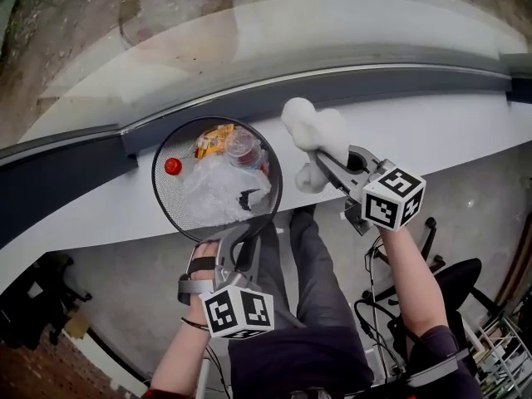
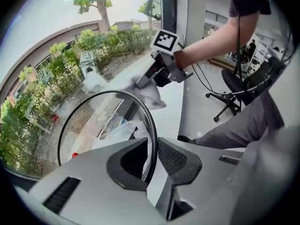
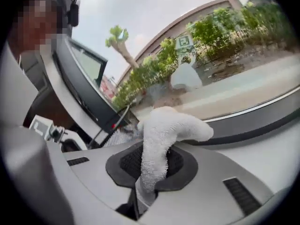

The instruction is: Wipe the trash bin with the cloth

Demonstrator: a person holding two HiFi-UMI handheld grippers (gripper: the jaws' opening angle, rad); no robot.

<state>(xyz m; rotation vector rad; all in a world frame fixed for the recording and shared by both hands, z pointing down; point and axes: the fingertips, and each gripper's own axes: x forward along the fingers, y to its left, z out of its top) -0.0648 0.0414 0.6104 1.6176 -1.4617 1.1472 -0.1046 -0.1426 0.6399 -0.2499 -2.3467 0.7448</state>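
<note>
Trash bin [image 1: 169, 206] rim is pinched in the left gripper [image 1: 241, 234]. The right gripper [image 1: 321, 165] is clamped on the cloth [image 1: 312, 126]. A hard wipe could tip the bin and spill its rubbish [image 1: 218, 188].

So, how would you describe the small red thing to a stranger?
On the white sill below the window stands a black mesh trash bin. Near its left wall in the head view lies a small round item, bright red beside clear plastic and an orange packet.
</note>
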